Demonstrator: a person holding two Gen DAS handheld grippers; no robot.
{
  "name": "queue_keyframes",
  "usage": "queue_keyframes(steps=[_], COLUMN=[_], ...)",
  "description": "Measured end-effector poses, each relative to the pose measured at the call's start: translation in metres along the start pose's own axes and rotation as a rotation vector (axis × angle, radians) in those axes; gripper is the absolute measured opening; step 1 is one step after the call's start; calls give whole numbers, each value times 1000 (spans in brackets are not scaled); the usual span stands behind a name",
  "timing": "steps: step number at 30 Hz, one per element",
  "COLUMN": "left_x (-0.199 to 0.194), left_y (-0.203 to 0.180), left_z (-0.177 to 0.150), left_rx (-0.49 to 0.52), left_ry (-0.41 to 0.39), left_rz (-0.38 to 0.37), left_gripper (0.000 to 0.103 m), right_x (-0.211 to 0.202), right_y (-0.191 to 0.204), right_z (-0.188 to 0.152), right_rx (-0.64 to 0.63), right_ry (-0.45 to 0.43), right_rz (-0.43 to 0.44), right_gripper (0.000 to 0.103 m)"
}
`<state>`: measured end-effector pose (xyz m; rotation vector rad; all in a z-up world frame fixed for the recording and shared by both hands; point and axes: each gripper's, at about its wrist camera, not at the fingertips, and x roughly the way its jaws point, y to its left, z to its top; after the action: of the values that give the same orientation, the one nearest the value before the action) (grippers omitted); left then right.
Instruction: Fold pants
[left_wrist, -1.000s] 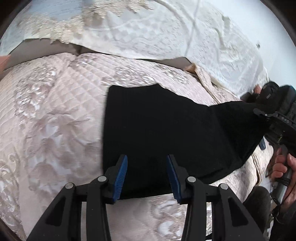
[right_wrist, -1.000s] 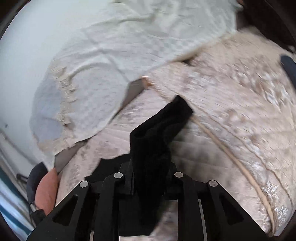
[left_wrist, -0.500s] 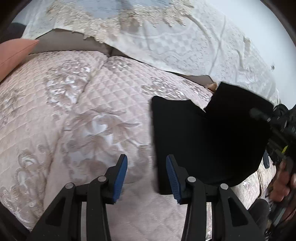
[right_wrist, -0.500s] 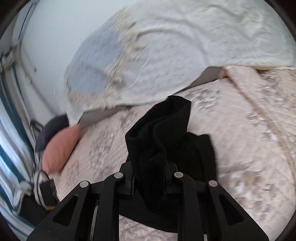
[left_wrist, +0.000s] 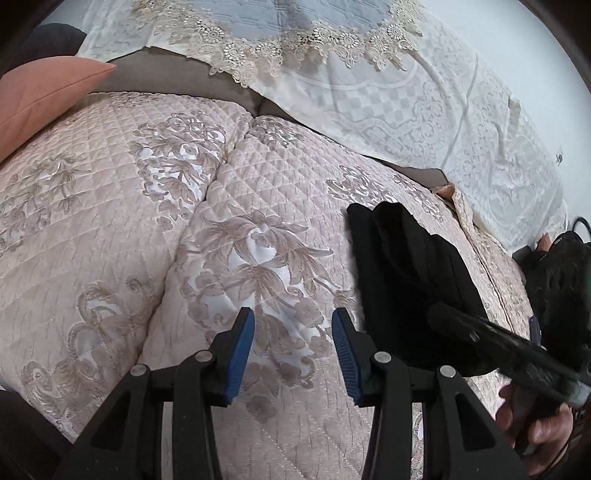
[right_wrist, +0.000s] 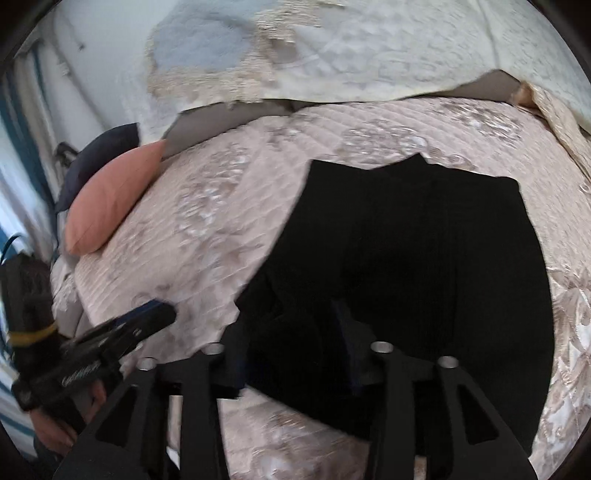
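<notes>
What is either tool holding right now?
Nothing: left tool is open over bare quilt; right tool is opening above the black pants.

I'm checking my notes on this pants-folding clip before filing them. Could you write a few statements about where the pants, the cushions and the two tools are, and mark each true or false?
1. The black pants lie on the quilted bedspread. True.
2. The left tool has the pants between its fingers. False: its blue pads stand apart over bare bedspread, with the pants off to its right.
3. A salmon-pink cushion rests at the edge of the bedspread. True.
4. The right tool is clamped tight on the pants. False: its jaws are opening, with the black cloth in between.
5. A white lace-trimmed cover lies beyond the bedspread. True.
</notes>
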<state>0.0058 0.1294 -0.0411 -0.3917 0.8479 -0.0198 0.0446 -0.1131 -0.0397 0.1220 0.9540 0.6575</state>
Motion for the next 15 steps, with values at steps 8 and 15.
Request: queue_keyframes(steps=[8, 15], left_x=[-2, 21], left_y=[-15, -75], left_z=[8, 10], left_rx=[18, 119], left_ry=[-4, 50], left_rz=[-48, -170], left_gripper=[46, 49], right_x=[-42, -79], right_y=[-12, -76], right_z=[-11, -22], right_rx=[53, 207], right_ry=[-78, -161], right_rz=[145, -90], right_gripper=[58, 23])
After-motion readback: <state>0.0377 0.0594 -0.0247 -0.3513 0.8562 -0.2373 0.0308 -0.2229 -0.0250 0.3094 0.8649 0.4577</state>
